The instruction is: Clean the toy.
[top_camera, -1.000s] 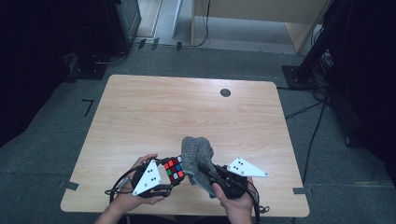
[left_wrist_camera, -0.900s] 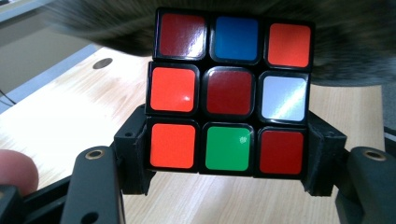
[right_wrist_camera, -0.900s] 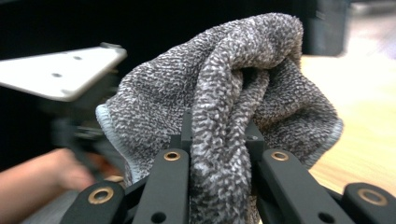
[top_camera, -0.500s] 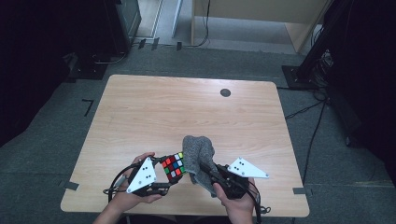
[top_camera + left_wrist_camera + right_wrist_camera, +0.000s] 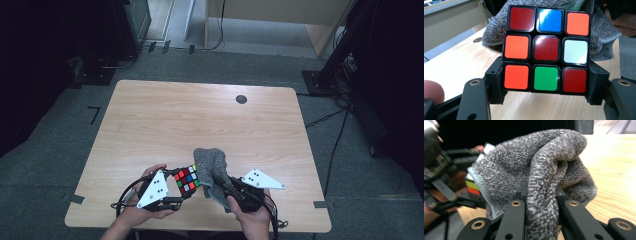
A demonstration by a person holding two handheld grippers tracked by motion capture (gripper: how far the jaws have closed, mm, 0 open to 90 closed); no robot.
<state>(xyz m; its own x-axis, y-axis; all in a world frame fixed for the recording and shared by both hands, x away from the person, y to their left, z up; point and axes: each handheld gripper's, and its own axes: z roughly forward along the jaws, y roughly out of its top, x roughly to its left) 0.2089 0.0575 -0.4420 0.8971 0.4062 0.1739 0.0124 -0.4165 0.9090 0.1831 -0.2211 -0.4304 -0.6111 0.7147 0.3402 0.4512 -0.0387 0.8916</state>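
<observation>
we count one cube, one cloth, two claws and one tabletop. a single dark round spot sits on the wood near the far edge, well apart from everything else.

the cube is a three-by-three puzzle with black edges between glossy stickers. in the left gripper view the face turned to us reads, top row: dark red, blue, orange; middle row: orange, dark red, white; bottom row: orange, green, dark red. it is scrambled, with no row of one colour. from the high view we also make out green and yellow squares on its side next to the cloth.

the left claw has the cube clamped between its two jaws, which press on the lower row from either side. the cube sits over the near edge of the tabletop, raised off the wood, just left of the middle.

the cloth is grey, speckled and nubbly, with a pale hem along one edge. the right claw is pinched narrow on a bunched fold of it, and the rest bulges up and over the jaws. the cloth lies against the cube's right side, touching it, and part of it rests on the tabletop just beyond the cube.
</observation>
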